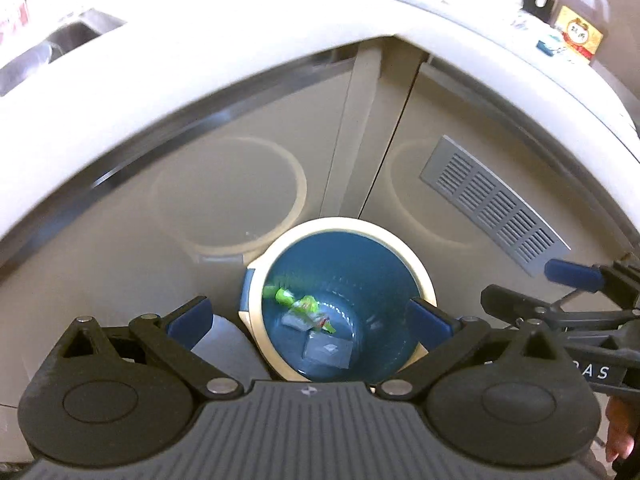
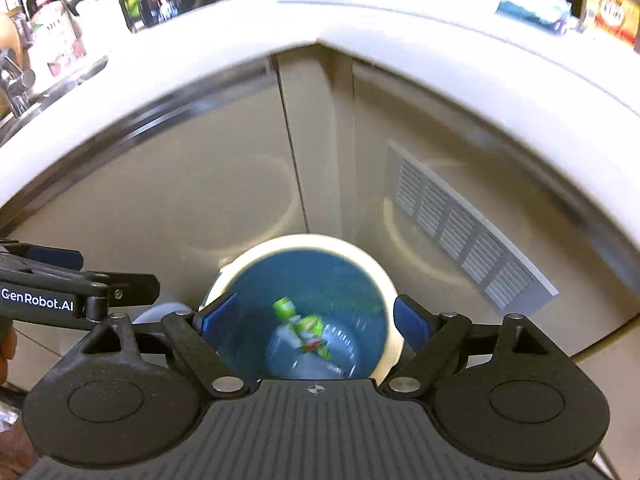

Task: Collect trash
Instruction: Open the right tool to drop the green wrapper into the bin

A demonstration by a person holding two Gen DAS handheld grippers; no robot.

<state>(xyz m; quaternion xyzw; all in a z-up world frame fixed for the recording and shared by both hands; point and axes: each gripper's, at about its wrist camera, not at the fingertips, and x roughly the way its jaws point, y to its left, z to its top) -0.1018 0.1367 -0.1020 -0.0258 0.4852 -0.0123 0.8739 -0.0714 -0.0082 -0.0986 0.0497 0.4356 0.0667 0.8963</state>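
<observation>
clearly a drop step: left gripper (image 1: 308,322) and right gripper (image 2: 316,320) gape wide, holding nothing, above the bin (image 1: 416,270) where a green wrapper (image 1: 300,304) lies below; next, seek more trash.

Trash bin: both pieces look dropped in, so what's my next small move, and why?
Probably lift both grippers clear toward the countertop. The left gripper and right gripper are open and empty above the bin, where the green wrapper already lies.

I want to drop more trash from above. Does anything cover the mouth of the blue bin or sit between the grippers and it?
Nothing visible does. The blue bin stands open-topped, wrappers lying at its bottom.
</observation>
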